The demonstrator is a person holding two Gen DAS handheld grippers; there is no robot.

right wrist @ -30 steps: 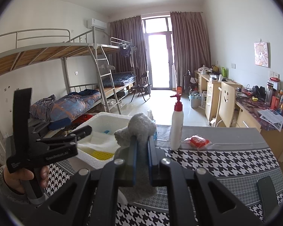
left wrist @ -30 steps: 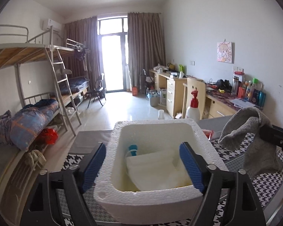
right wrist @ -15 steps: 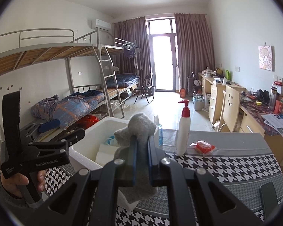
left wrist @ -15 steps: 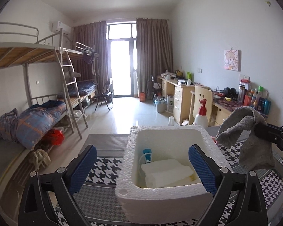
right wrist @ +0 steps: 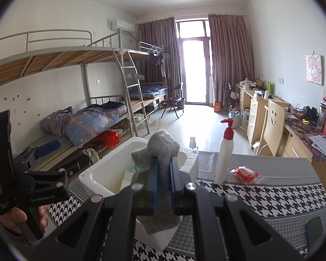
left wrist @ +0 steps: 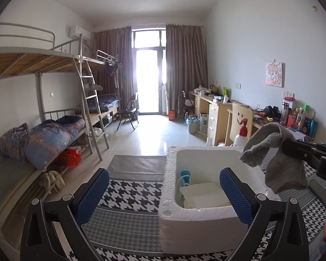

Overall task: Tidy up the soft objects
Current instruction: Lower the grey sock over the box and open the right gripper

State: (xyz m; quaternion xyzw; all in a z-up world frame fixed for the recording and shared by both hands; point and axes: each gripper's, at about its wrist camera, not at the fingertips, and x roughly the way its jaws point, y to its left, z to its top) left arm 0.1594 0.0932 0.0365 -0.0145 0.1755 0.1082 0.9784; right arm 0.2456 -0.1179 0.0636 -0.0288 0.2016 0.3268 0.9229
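The right gripper (right wrist: pixel 162 184) is clamped on a grey sock (left wrist: pixel 278 152) hanging just above the foam box (left wrist: pixel 197 228), over its right rim. The left gripper (left wrist: pixel 163 192), jaws spread and holding nothing, sits farther left.

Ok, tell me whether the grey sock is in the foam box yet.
Not yet: grey sock hangs from the right gripper above the foam box.

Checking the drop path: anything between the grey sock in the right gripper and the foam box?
Nothing visible. The right gripper holds the grey sock at the foam box rim, the box open-topped. White folded items lie inside; the left gripper straddles the near wall, open.
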